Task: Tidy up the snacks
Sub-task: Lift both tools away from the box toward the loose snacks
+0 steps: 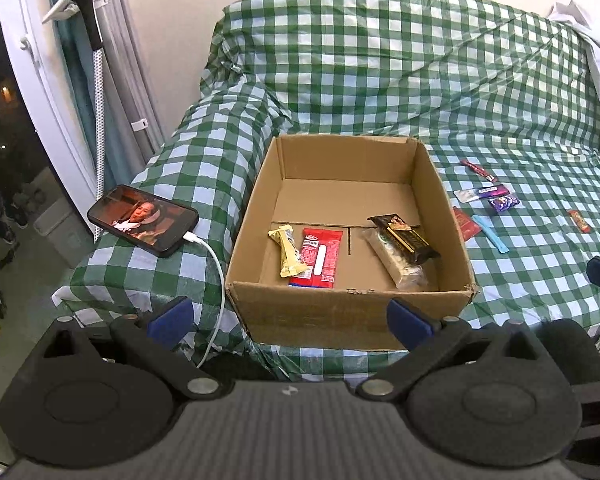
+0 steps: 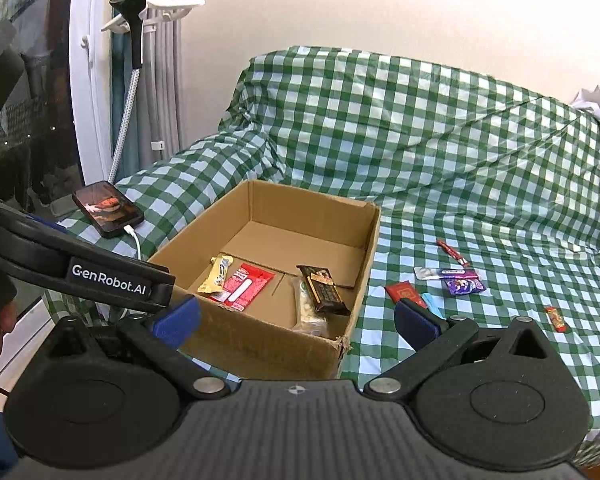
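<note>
An open cardboard box [image 1: 252, 220] [image 2: 364, 256] sits on the green checked cover. Inside lie a yellow bar [image 1: 290, 254] [image 2: 217, 275], a red packet [image 1: 318, 258] [image 2: 246, 286], a dark brown bar [image 1: 406, 236] [image 2: 323, 289] and a clear pack [image 1: 400, 266] [image 2: 308, 312] under it. Several loose snacks lie right of the box: a red stick [image 1: 479, 171] [image 2: 452, 253], a purple wrapper [image 1: 503, 202] [image 2: 463, 286], a red sachet [image 1: 466, 224] [image 2: 405, 293], a blue stick [image 1: 490, 233], a small red bar [image 1: 579, 220] [image 2: 555, 318]. My left gripper [image 1: 290, 320] hangs open before the box's near wall. My right gripper [image 2: 298, 318] is open, empty, over the box's near right corner.
A phone [image 1: 143, 220] [image 2: 107, 208] with a white charging cable [image 1: 216, 276] lies on the cover left of the box. A garment steamer [image 1: 88, 20] and curtains stand at the far left. The sofa back rises behind the box. The left gripper's body [image 2: 80, 268] crosses the right wrist view.
</note>
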`<action>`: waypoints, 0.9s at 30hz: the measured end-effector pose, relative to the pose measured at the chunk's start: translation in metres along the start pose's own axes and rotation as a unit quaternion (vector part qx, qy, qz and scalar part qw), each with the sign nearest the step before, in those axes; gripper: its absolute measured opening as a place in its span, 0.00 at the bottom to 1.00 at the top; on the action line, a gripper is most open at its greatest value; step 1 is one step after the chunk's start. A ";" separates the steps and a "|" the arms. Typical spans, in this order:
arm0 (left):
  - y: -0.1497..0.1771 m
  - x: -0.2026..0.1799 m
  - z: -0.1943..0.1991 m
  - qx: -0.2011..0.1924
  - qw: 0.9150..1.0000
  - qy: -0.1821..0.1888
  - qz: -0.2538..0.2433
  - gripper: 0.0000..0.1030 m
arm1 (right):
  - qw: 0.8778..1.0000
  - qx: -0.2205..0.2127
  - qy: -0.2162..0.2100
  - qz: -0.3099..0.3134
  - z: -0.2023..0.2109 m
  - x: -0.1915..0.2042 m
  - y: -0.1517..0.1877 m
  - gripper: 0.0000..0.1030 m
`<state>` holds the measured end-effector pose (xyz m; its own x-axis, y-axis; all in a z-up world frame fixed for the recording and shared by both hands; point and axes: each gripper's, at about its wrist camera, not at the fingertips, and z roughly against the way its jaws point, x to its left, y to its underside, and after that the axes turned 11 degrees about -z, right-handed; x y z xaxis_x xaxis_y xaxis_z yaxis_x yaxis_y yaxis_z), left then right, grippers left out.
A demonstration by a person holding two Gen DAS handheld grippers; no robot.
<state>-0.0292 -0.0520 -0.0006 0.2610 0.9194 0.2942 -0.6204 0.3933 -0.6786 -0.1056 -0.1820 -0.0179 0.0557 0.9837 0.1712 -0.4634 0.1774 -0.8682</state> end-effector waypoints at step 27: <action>0.000 -0.013 -0.002 0.018 1.000 0.005 -0.010 1.00 | 0.999 0.009 -0.004 -0.031 0.003 -0.013 0.006 0.99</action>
<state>-0.0318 -0.0640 -0.0058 0.2804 0.9118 0.2999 -0.6412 0.4104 -0.6484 -0.1117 -0.1937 -0.0239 0.0775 0.9706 0.2279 -0.4759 0.2369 -0.8470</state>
